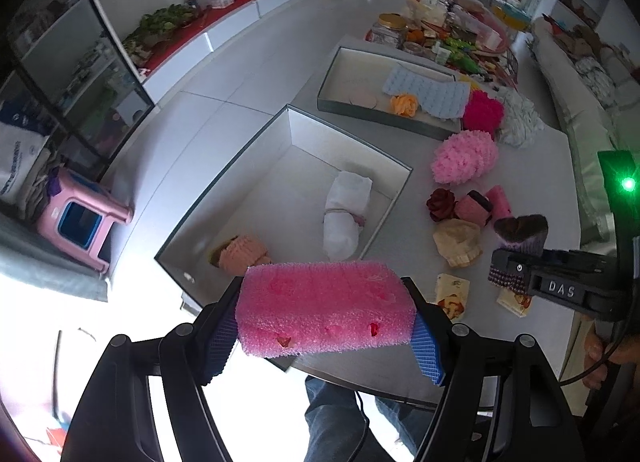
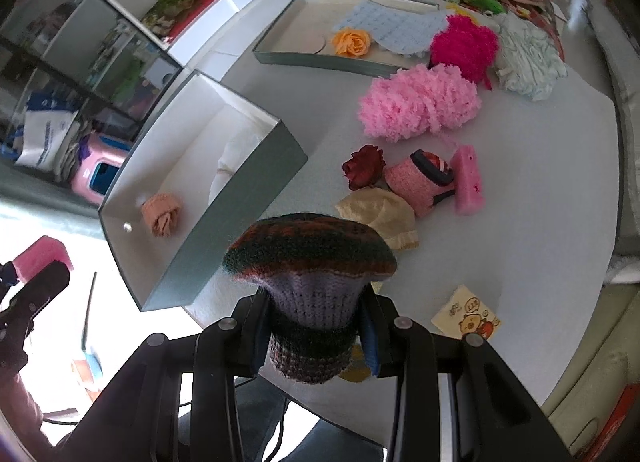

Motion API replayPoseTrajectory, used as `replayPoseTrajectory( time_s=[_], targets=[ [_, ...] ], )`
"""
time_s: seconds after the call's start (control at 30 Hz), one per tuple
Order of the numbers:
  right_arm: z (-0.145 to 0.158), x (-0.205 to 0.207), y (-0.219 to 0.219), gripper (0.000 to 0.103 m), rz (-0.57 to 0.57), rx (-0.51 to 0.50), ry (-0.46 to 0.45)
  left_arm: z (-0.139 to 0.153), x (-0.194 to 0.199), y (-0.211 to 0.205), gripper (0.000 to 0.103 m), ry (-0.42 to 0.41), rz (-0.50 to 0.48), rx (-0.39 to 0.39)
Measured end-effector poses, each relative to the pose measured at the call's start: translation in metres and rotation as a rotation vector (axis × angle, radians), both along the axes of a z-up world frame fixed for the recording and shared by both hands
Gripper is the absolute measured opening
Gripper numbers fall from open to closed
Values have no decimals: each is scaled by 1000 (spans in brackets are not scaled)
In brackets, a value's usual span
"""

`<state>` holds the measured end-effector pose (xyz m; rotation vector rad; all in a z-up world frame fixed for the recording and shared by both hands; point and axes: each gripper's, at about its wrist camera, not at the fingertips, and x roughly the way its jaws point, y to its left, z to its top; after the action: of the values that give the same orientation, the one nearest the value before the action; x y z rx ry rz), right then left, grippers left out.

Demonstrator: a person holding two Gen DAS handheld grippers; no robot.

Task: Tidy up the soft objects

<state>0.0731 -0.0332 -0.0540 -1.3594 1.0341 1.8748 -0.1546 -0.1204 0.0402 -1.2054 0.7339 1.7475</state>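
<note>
My left gripper (image 1: 325, 336) is shut on a pink sponge block (image 1: 324, 308), held across its blue pads above the near corner of a deep white box (image 1: 224, 198). Inside that box lie a white cloth roll (image 1: 346, 218) and a peach knit roll (image 1: 242, 254). My right gripper (image 2: 314, 332) is shut on a dark knitted sock roll (image 2: 310, 262) with a purple ribbed band, hovering over the table beside the box (image 2: 240, 198). On the table sit a red fabric rose (image 2: 364, 166), a pink striped sock roll (image 2: 416, 182), a small pink sponge (image 2: 468, 180) and a cream cloth (image 2: 380, 214).
A shallow tray (image 1: 332, 86) farther back holds a blue mat (image 1: 428, 92) and an orange flower (image 1: 404, 104). Fluffy pink (image 1: 464, 156) and magenta (image 1: 482, 110) yarn, a white cloth (image 1: 520, 118) and paper packets (image 2: 466, 314) lie on the table. A pink stool (image 1: 80, 218) stands on the floor at left.
</note>
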Motion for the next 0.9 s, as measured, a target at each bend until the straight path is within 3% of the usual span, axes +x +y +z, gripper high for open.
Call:
replayPoseTrajectory(
  time_s=[0.17,0.33,0.53,0.9],
  targets=[
    [1,-19,-1,40,-60,9,-21,-3,-23,-5,75,-2,-33,11],
    [17,-53,-3,40,-77,59,-27,-7,-53,-18,75,-39,2,33],
    [30,-101,-14,40,-8,89,-29,-17,-80,-38,75,-73,75,41],
    [17,-155,-45,40,124,58,-78,-44,-110,-53,75,-152,157,29]
  ],
)
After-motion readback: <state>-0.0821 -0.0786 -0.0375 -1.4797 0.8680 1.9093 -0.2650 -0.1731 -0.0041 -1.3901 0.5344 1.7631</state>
